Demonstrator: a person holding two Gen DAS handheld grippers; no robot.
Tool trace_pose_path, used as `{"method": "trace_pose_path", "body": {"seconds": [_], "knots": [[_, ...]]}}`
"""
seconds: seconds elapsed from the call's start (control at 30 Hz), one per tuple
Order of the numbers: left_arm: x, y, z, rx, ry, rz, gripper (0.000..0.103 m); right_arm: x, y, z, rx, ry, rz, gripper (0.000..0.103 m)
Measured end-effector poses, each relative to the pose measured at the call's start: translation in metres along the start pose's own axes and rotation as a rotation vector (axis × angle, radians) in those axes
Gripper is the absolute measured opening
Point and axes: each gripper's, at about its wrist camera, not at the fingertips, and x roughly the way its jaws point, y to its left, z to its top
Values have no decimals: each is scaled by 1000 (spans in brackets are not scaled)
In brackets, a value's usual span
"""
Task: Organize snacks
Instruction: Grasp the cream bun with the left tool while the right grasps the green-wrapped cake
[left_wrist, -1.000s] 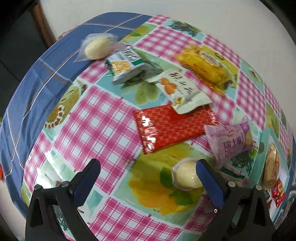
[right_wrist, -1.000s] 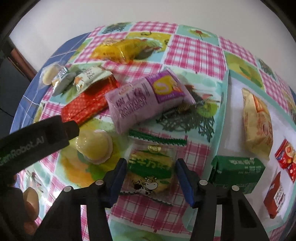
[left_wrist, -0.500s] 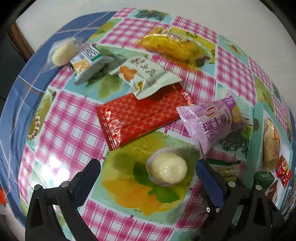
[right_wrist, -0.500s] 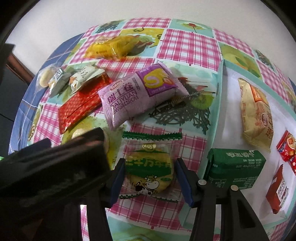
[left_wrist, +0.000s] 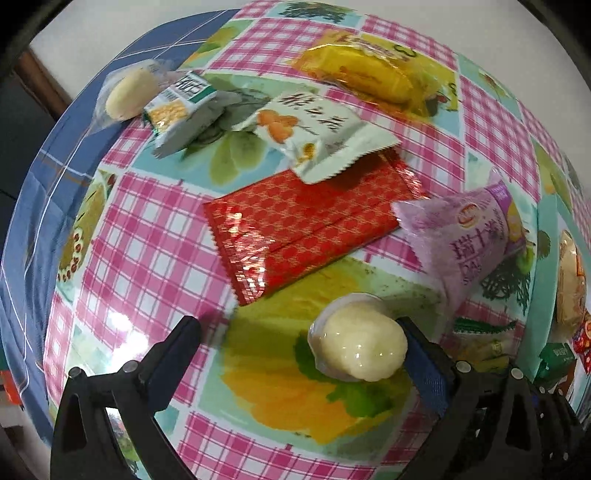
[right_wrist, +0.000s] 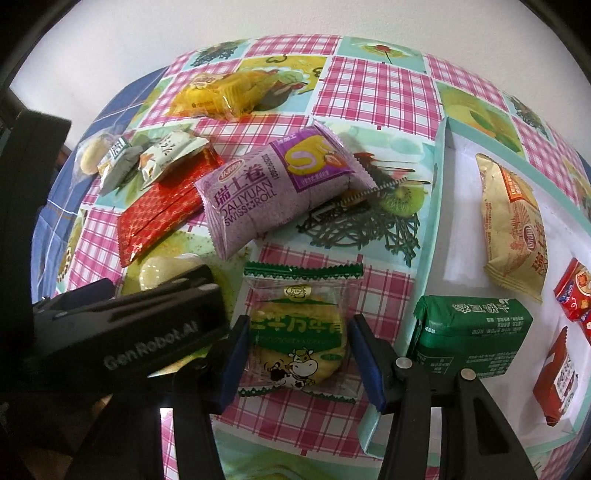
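**Two claws closing in on neighbouring snacks**

The right claw (right_wrist: 295, 354) is sitting narrow around the clear-wrapped round biscuit with the green cow label (right_wrist: 297, 338), its blue pads at the packet's two side edges; whether they are truly pinching it I cannot tell. The biscuit is lying on the checked pink-and-teal bench (right_wrist: 373, 88), just beside the pale teal cardboard tray (right_wrist: 430, 236) that is already carrying a green packet (right_wrist: 472, 338) and other snacks.

The left claw (left_wrist: 301, 350) is standing wide over the pale round bun in clear film (left_wrist: 358, 338), which is resting close against its right pad, further from the tray than the biscuit.

The risks, as I judge them: the two claws are crowding each other, so lifting one could be knocking the other. The off-centre bun may be squirting sideways as the pads close. The biscuit's slippery film may be sliding out, or catching on the tray wall.
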Motion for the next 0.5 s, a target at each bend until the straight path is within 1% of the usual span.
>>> {"method": "trace_pose_path", "body": {"seconds": [0.03, 0.07, 0.1, 0.13, 0.17, 0.2, 0.27, 0.33, 0.37, 0.43, 0.5], "knots": [[0, 3, 1, -9, -1, -1, 101, 0, 0, 0, -1, 0, 0, 57], [-1, 4, 2, -14, -4, -2, 96, 0, 0, 0, 0, 0, 0, 57], [-2, 6, 3, -13, -9, -3, 90, 0, 0, 0, 0, 0, -1, 57], [-4, 5, 4, -6, -15, -7, 86, 0, 0, 0, 0, 1, -1, 57], [-6, 4, 4, 8, -18, -11, 81, 0, 0, 0, 1, 0, -1, 57], [-7, 2, 5, 22, -22, -13, 77, 0, 0, 0, 1, 0, -1, 57], [-9, -7, 5, 48, -30, -18, 66, 0, 0, 0, 0, 0, -1, 57], [-11, -18, 3, 65, -33, -21, 59, 1, 1, 0, -3, 1, -3, 57], [-12, -22, 2, 73, -35, -27, 53, 1, 1, 0, -4, 1, -3, 57], [-16, -25, -1, 90, -36, -39, 44, 1, 2, 0, -6, 2, -5, 57], [-19, -29, -4, 98, -37, -33, 44, 2, 3, 0, -10, 2, -7, 57]]}}
